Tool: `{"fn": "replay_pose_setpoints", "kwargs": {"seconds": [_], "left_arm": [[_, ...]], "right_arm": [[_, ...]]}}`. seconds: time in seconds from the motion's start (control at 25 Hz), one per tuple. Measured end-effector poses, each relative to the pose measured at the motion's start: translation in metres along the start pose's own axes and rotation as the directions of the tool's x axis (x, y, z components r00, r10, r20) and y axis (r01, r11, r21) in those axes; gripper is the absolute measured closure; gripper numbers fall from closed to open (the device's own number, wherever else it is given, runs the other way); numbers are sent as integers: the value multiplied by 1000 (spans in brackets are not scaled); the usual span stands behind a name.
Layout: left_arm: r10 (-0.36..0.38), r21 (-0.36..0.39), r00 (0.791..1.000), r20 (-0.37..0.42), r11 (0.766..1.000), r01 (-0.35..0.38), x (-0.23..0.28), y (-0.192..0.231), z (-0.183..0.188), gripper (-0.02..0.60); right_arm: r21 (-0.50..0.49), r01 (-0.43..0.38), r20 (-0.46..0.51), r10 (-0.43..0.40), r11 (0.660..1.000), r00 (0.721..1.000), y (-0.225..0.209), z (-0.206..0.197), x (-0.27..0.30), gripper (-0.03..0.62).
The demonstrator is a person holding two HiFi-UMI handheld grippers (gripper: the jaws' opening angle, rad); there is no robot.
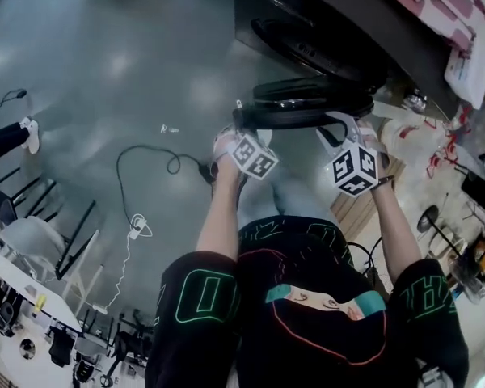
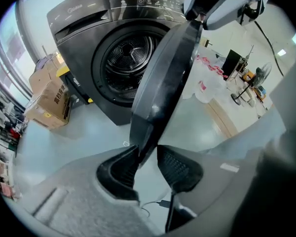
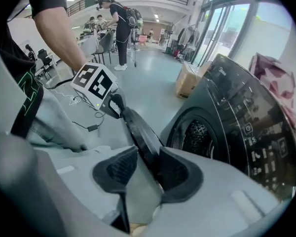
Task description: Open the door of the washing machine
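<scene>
At 12 o'clock in head view, washing machine [image 1: 323, 23] cut off by frame; door [image 1: 307, 103] swung open, edge-on, rim between spread, unclamped jaws of left gripper [image 2: 147, 150] and right gripper [image 3: 148, 152].

Stacked cardboard boxes [image 2: 49, 95] stand on the glossy grey floor [image 1: 105, 55]. A black cable [image 1: 145, 156] loops across the floor, with a white cable [image 1: 137, 225] nearby. White plastic bags [image 2: 209, 80] with red print lie further off. A pink patterned cloth [image 3: 274, 78] hangs at the right. A person with a backpack [image 3: 123, 23] stands far off.
</scene>
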State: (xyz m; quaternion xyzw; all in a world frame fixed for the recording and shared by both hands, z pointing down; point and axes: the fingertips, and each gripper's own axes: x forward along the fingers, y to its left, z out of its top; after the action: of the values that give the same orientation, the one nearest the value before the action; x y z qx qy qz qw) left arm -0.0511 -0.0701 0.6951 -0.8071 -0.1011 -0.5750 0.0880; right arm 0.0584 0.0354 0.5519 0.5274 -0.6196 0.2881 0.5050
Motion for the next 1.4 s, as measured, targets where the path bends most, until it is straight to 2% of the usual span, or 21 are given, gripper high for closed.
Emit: {"fn": "replay_pose_setpoints", "kwargs": {"seconds": [0.12, 0.24, 0.36, 0.52, 0.72, 1.04, 1.24, 1.4], "left_arm": [[4, -39, 1000, 12, 999, -3, -2, -14, -7, 454], [41, -72, 999, 25, 997, -39, -2, -18, -10, 456], [39, -100, 999, 12, 994, -38, -5, -45, -20, 454], [62, -126, 998, -1, 990, -62, -11, -70, -30, 456], [79, -156, 997, 5, 985, -77, -16, -109, -37, 462], [84, -241, 996, 9, 967, -80, -18, -158, -46, 466], [79, -250, 997, 4, 965, -76, -8, -186, -44, 466], [67, -326, 998, 11, 944, -60, -6, -209, -45, 465]], "right_arm": [[-36, -15, -2, 15, 999, 1000, 9, -4, -2, 448], [-66, -32, -15, 32, 997, 999, 9, -5, 0, 448], [-76, -74, -58, 69, 994, 996, 26, -15, -6, 447], [-162, -80, -78, 68, 984, 995, 39, -22, -9, 445], [-290, -73, -111, 42, 954, 993, 59, -39, -16, 444], [-392, -111, -180, 42, 913, 983, 81, -59, -24, 439], [-464, -134, -212, 37, 876, 976, 89, -74, -29, 436], [-523, -182, -233, 66, 833, 970, 99, -86, -31, 433]]}}
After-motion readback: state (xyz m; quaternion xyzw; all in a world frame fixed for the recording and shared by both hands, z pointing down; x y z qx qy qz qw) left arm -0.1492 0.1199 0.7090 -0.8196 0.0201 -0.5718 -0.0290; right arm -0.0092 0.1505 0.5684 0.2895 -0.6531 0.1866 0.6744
